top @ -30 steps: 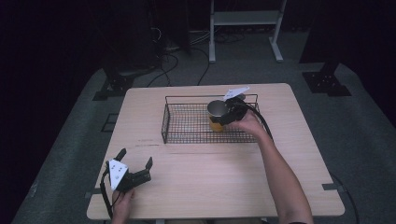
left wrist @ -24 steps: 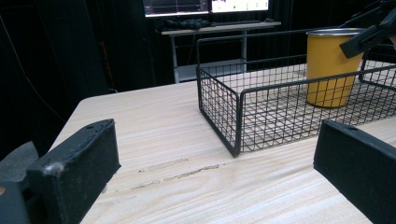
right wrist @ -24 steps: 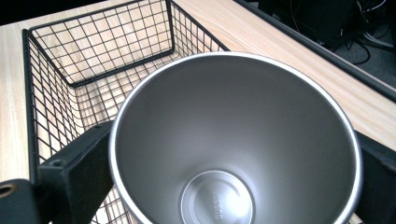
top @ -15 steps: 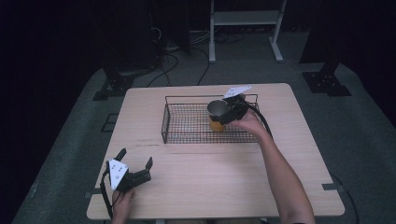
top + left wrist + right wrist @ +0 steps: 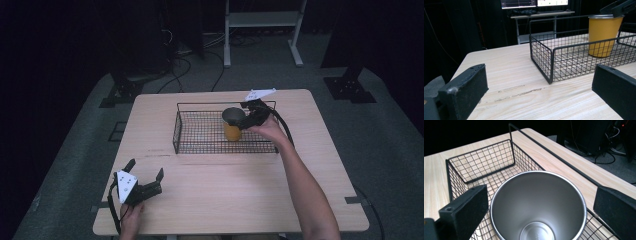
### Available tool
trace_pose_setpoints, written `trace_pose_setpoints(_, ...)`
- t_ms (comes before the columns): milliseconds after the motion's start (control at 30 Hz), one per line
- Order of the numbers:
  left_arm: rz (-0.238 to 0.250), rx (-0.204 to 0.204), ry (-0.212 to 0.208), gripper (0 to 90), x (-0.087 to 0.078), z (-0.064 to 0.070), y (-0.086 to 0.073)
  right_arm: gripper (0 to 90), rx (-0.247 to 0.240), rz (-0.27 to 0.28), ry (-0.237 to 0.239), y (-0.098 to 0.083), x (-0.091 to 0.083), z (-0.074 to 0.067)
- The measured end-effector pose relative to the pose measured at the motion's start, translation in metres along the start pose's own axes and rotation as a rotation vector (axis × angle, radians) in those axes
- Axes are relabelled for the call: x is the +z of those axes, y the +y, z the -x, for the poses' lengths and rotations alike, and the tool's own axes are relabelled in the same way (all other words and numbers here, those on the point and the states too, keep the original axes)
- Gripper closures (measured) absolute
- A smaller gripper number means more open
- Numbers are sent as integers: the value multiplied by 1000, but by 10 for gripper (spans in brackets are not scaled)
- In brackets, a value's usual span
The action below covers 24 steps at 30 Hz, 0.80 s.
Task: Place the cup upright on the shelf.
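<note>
A yellow metal cup (image 5: 231, 131) with a bare steel inside stands upright in the right half of a black wire basket (image 5: 175, 131) at the back of the table. My right gripper (image 5: 243, 119) hangs open just over the cup's rim. In the right gripper view the cup (image 5: 536, 207) sits between the two spread jaws of the right gripper (image 5: 540, 202). My left gripper (image 5: 145, 168) rests open and empty near the front left corner. In the left gripper view it (image 5: 536, 85) faces the basket (image 5: 541, 55) and the cup (image 5: 602, 35).
The light wooden table (image 5: 225, 200) has bare room in front of the basket. A white shelf frame (image 5: 260, 20), cables and dark stand feet are on the floor beyond the far edge.
</note>
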<state>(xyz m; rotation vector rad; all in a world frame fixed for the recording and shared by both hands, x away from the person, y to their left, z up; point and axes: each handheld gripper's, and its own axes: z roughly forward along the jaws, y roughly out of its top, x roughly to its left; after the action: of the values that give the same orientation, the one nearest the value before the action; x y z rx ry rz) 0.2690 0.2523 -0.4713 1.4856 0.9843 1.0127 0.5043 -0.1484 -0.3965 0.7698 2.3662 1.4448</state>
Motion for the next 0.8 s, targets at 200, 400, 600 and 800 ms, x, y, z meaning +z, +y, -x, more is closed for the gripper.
trace_pose_setpoints(200,3,0,-2,0,-1,0,0,0,-1,20,0,5,-12,-1)
trace_pose_setpoints(400,4,0,-3,0,-1,0,0,0,-9,35,3,9,-21,-4)
trace_pose_setpoints(600,3,0,-3,0,-1,1,0,0,-12,34,12,10,-26,-5)
trace_pose_setpoints(800,3,0,-2,0,-1,1,0,0,-14,40,23,11,-35,-7)
